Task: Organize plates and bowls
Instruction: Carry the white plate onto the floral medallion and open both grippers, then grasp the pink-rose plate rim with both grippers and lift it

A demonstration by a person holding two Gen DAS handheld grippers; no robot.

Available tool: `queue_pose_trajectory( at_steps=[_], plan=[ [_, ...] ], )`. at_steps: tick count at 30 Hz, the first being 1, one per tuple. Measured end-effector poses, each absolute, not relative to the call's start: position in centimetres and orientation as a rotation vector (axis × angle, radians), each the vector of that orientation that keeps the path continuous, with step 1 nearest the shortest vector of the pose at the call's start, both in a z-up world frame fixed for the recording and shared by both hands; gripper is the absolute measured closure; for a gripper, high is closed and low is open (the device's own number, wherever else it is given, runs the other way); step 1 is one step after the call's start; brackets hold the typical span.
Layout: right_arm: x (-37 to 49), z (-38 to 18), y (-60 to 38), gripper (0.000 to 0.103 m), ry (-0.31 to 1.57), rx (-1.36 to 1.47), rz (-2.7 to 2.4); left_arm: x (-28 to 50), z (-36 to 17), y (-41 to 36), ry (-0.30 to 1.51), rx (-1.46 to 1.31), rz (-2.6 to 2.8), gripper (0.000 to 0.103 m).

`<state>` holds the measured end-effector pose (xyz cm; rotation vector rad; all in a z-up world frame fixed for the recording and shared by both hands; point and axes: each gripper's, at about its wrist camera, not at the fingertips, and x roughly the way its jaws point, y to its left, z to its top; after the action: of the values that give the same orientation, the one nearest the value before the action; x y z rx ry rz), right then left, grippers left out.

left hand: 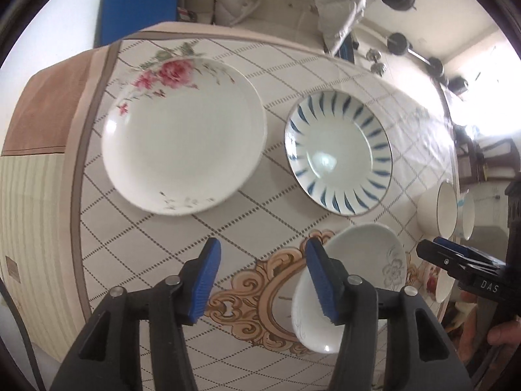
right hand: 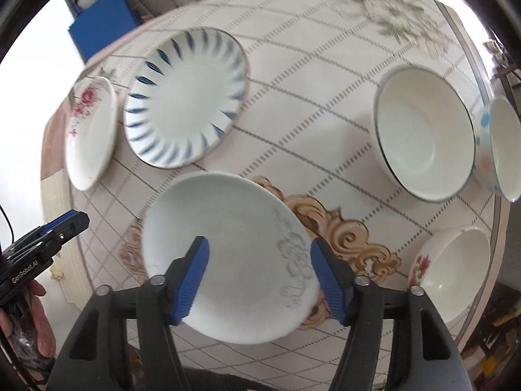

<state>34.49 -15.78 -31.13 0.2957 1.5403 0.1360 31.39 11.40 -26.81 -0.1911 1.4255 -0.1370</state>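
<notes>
Right-wrist view: both grippers gape wide, the right gripper [right hand: 257, 273] hovering over the grey-flowered plate [right hand: 228, 254] near the table's [right hand: 309, 75] front edge, where a square, rim-centred bite looks safest.

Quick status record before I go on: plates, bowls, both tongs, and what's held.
plates: pink-rose plate; blue-striped plate; grey-flower plate, all apart on the table
bowls: dark-rimmed white bowl; dotted bowl beside it; red-flower bowl
left tongs: open, empty, above the table
right tongs: open, over the grey-flower plate, not gripping
stacked: nothing yet
</notes>
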Motion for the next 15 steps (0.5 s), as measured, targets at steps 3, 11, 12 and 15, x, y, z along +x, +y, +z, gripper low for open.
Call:
queue_pose_trajectory(
  at_steps=[3, 11, 12, 15],
  plan=[
    [37.9, -28.9, -11.5, 0.015, 1.44, 0.331, 0.238, 33.2, -25.9, 15.8, 1.35, -0.248, -0.049, 0.047],
    [49.7, -30.9, -0.6, 0.015, 1.512, 0.318, 0.411, 37.7, -31.6, 26.0, 1.435, -0.461, 0.112, 0.047],
    [50.8, -31.8, 0.6, 0.015, 1.528, 0.297, 0.43, 38.1, -32.4, 26.8, 1.443, -0.492, 0.115, 0.047],
    [53.9, -34.3, 3.5, 0.015, 1.58, 0.21, 0.463, 39.2, -34.4, 28.4, 1.468, -0.536, 0.112, 0.047]
  ],
)
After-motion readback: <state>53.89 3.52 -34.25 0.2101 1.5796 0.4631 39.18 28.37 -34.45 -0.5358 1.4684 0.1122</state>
